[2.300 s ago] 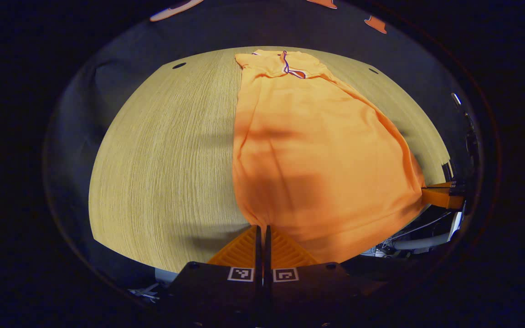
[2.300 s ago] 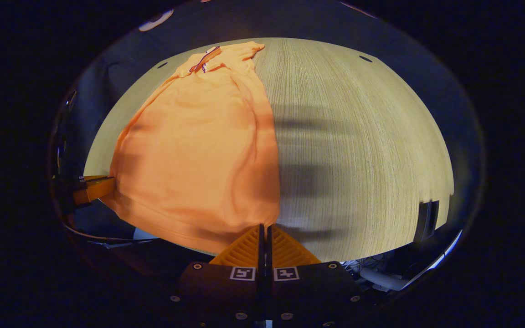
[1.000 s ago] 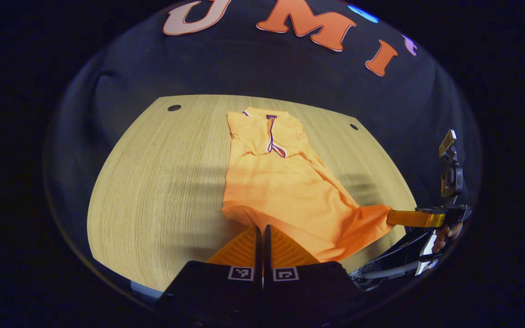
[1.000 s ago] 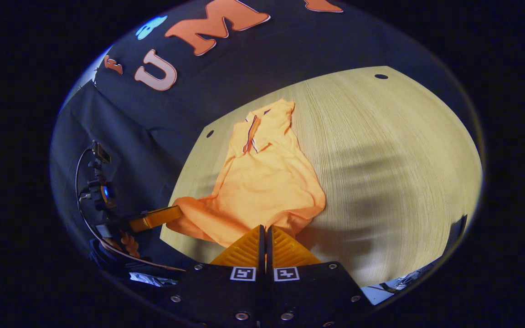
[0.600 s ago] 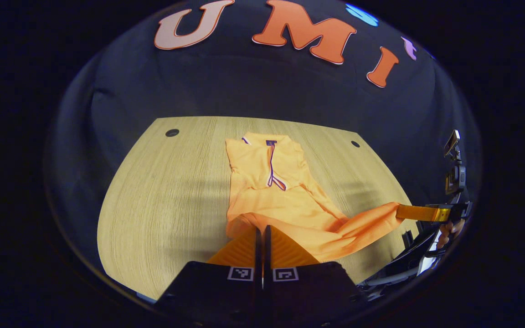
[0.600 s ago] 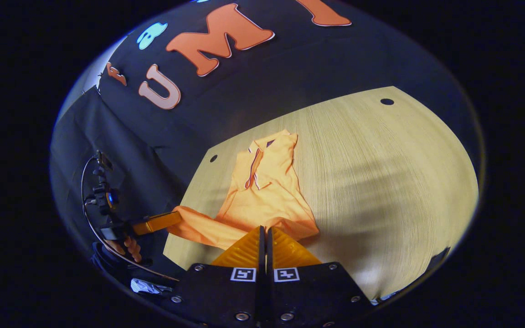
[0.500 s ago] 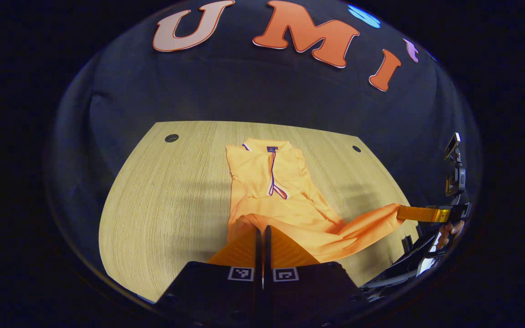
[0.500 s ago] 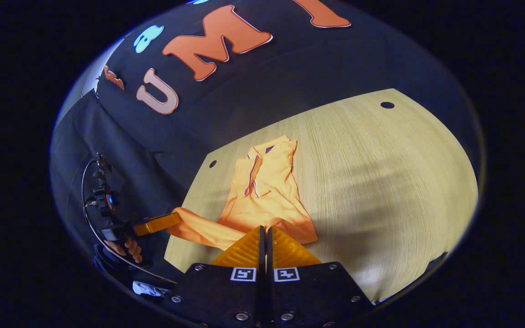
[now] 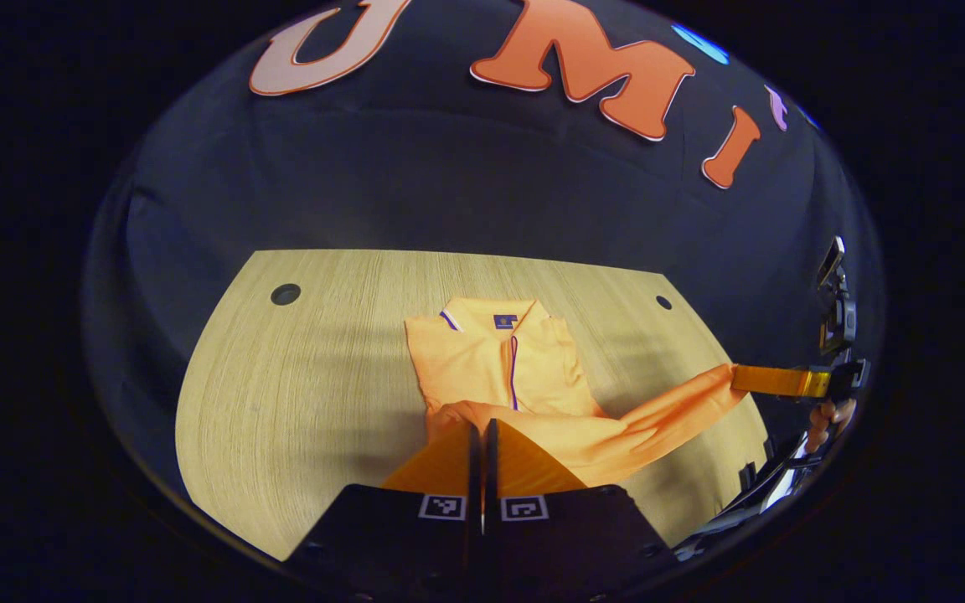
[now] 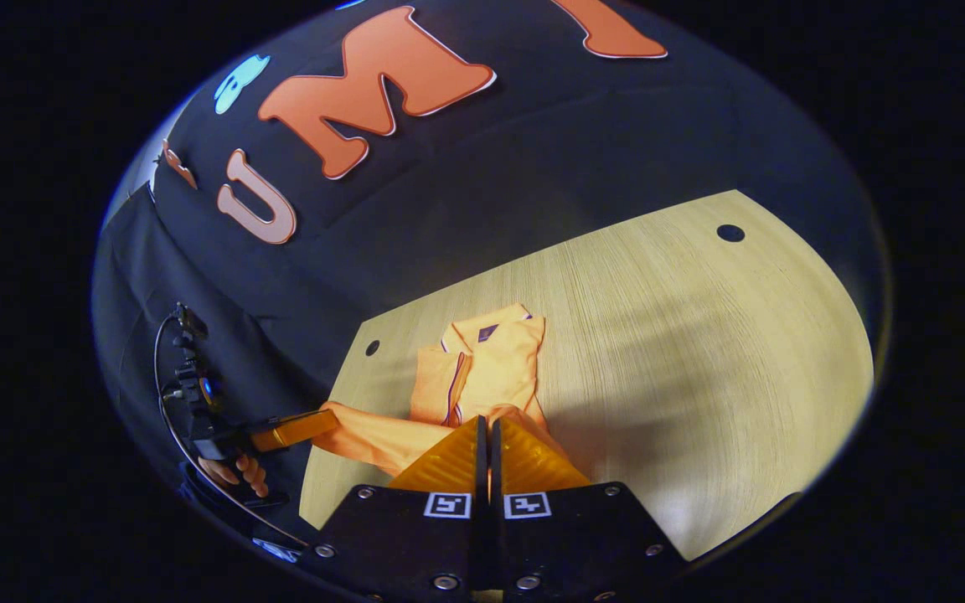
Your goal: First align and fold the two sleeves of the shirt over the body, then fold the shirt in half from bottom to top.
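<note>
Orange shirt [image 9: 499, 368] lies mid-frame on the wooden bench [image 9: 298, 394], hem lifted; left tongs [image 9: 479, 427] and right tongs [image 10: 482, 423] each pinch a hem corner

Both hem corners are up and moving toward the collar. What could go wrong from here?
1. The hem sags between the left hand-held gripper and the right hand-held gripper, so the orange polo shirt may land creased.
2. In the left gripper view the right hand-held gripper sits out past the wooden table edge; that corner could land skewed.
3. Dragging may shift the collar or loosen the folded sleeves.
</note>
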